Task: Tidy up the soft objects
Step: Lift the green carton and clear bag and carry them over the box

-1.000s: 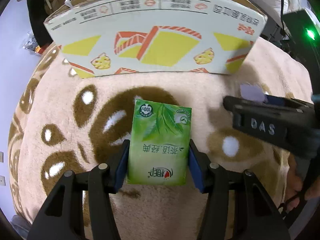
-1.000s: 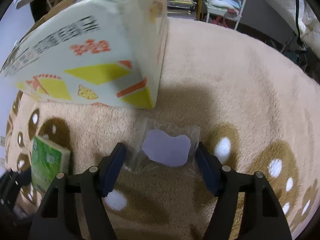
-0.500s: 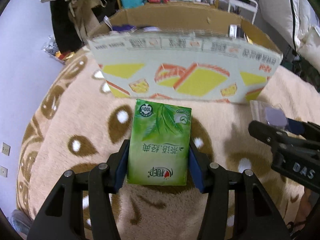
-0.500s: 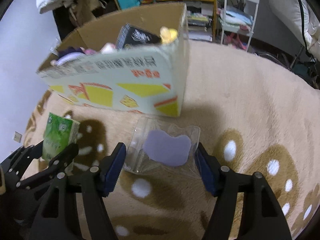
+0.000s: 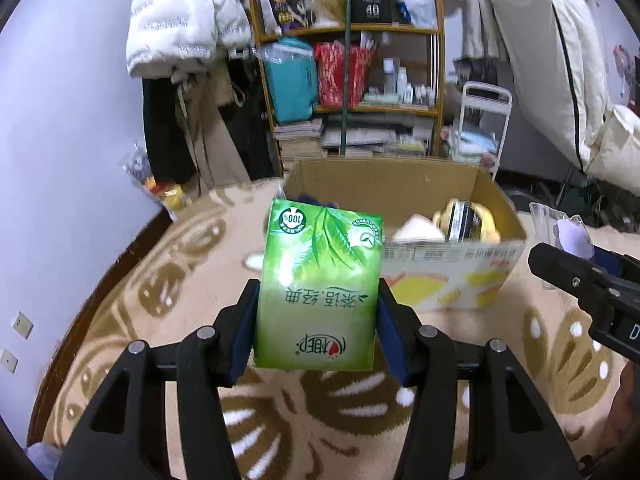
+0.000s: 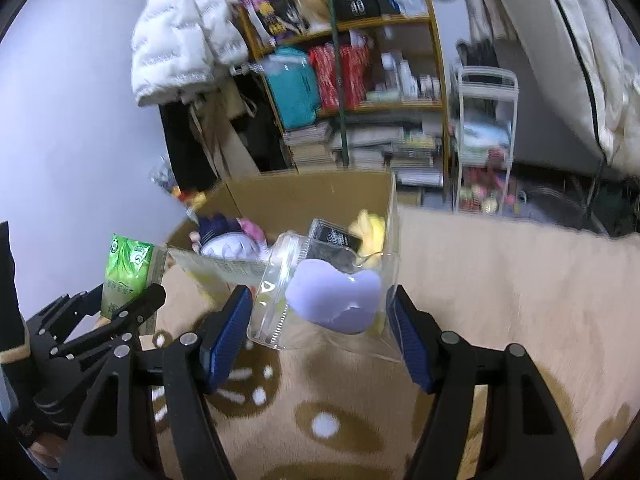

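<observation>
1. Right now the left gripper [image 5: 316, 320] is clamped on a green tissue pack [image 5: 320, 288]. Its two blue pads [image 5: 244, 332] press on the pack's sides.
2. That pack sticks up and forward out of the claw, with its print upside down.
3. Past the pack's tip sits an open cardboard box [image 5: 452, 264] on a fluffy tan rug [image 5: 160, 320] with brown and white spots.
4. Soft things lie inside the box, like a yellow plush toy [image 5: 486, 220] and something white [image 5: 416, 230].
5. Over on the right side of the left claw, the black arm of the right gripper [image 6: 320, 320] pokes in.
6. Its claw is clamped on a clear plastic pouch [image 6: 324, 300]. The blue pads [image 6: 226, 330] touch the pouch's two edges.
7. Inside the pouch is a soft purple shape [image 6: 334, 296], a bit like a heart.
8. This pouch is up off the rug, and the box is just behind it.
9. To the left of the right claw you can see the left claw with its green pack, close to the box's near corner.
10. Far behind both claws stands a wooden shelf [image 5: 360, 32] full of bags, books and bottles, with a white puffy coat [image 5: 180, 20] hanging beside it.
</observation>
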Tool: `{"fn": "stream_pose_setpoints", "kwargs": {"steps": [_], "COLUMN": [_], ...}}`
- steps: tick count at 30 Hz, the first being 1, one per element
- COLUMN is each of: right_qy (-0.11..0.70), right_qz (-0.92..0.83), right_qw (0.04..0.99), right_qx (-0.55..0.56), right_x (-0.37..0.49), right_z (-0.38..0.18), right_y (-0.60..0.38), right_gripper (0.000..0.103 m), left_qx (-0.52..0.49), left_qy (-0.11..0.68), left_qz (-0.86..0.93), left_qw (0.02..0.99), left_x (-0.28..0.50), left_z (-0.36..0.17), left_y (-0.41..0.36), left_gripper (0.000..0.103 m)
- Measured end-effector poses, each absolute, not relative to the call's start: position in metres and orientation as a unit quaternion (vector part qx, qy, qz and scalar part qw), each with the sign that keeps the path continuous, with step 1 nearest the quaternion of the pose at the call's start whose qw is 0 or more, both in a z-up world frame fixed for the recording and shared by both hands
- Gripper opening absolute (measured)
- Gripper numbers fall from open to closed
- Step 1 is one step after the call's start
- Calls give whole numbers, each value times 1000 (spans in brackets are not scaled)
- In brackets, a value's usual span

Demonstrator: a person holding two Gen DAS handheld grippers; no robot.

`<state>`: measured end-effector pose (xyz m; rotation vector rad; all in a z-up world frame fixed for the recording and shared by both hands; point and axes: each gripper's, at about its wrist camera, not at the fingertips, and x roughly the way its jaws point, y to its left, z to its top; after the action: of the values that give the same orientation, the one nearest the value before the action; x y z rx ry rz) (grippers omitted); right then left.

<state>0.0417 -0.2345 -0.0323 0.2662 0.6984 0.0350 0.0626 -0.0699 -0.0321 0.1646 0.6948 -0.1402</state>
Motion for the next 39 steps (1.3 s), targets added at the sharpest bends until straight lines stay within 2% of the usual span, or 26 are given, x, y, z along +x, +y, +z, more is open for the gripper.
{"fn": "stream_pose_setpoints", "kwargs": {"steps": [18, 27, 39], "right_qy": [238, 217, 254], "right_qz": [19, 11, 18], "right_qw": [966, 971, 962], "right_qx": [102, 97, 96], "right_x": [84, 108, 133], "right_z": [30, 30, -11], "right_y": [-242, -250, -248], "right_gripper": [73, 74, 74], "left_qx": [102, 100, 89], "left_qy": [233, 229, 253], "left_qz": [-94, -95, -109], "left_qw": [963, 964, 957], "left_x": [94, 118, 147], "left_z": [31, 22, -16], "left_y": [-86, -91, -98], "left_gripper": [53, 53, 53]}}
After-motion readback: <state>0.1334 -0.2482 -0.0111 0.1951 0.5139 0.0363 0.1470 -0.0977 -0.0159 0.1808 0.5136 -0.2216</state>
